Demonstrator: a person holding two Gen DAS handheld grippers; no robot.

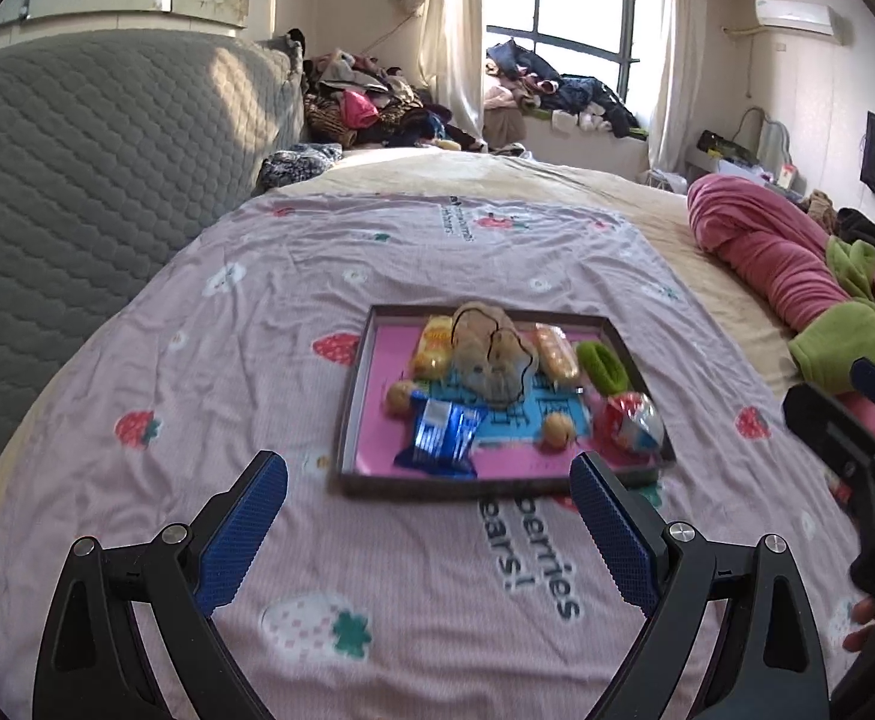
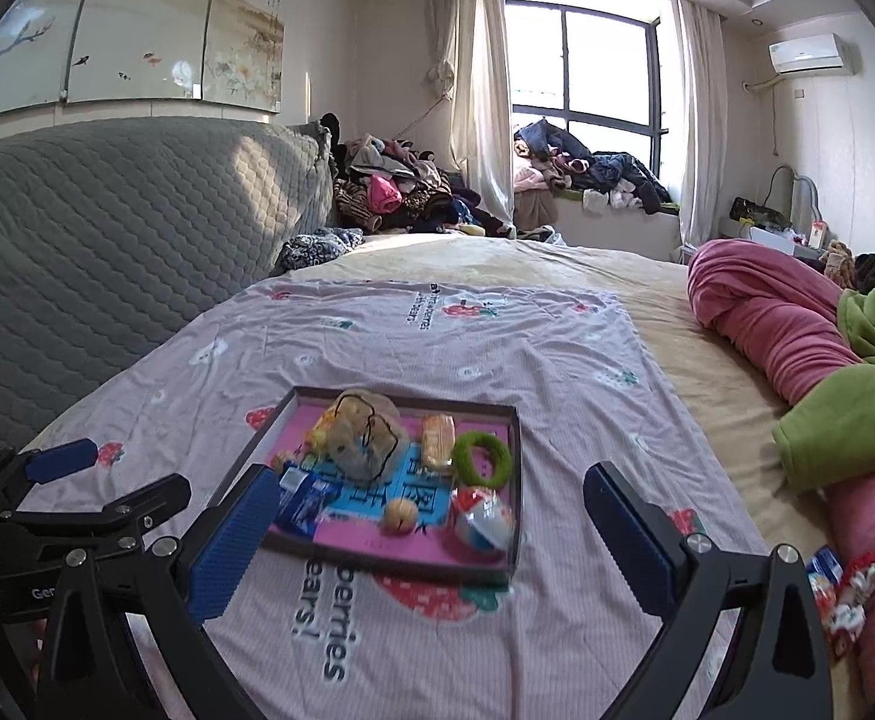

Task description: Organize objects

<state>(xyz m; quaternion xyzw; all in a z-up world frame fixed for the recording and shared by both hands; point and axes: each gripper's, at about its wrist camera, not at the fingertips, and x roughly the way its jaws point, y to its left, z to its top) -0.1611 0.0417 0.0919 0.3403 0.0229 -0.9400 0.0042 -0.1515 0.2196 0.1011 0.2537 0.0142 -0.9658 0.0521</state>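
The tray [image 1: 353, 396] sits on the strawberry-print sheet [image 1: 257, 312] on the bed, at the centre of the left wrist view and lower centre of the right wrist view. It already holds the blue wrapper [image 1: 440, 435] at its near edge, a clear bag [image 1: 491, 354] toward the back, a green ring [image 2: 481, 459] at right, an orange packet [image 2: 439, 435], a red-and-white packet [image 2: 479, 519] in the near right corner and 2 small round pieces, one of them at [image 2: 400, 515].

Both tools are empty. The left gripper [image 1: 428, 516] has its fingers [image 1: 242, 540] spread wide, and the right gripper [image 2: 431, 540] is spread just as wide; neither touches anything.

2 more small packets [image 2: 842, 591] lie off the tray at the lower right of the right wrist view, beside the pink blanket [image 2: 767, 324]. They are probably what is left to gather.

Risks from here, as I judge them:
- The bed is soft, so pressing down on a packet may sink it into the sheet and let the fingers close on fabric instead.
- The tray is shallow and crowded; dropping a packet from high up could bounce it out or knock the round pieces over the rim.
- The 2 grippers are near each other at the frame edges, so a reach across could make them collide.
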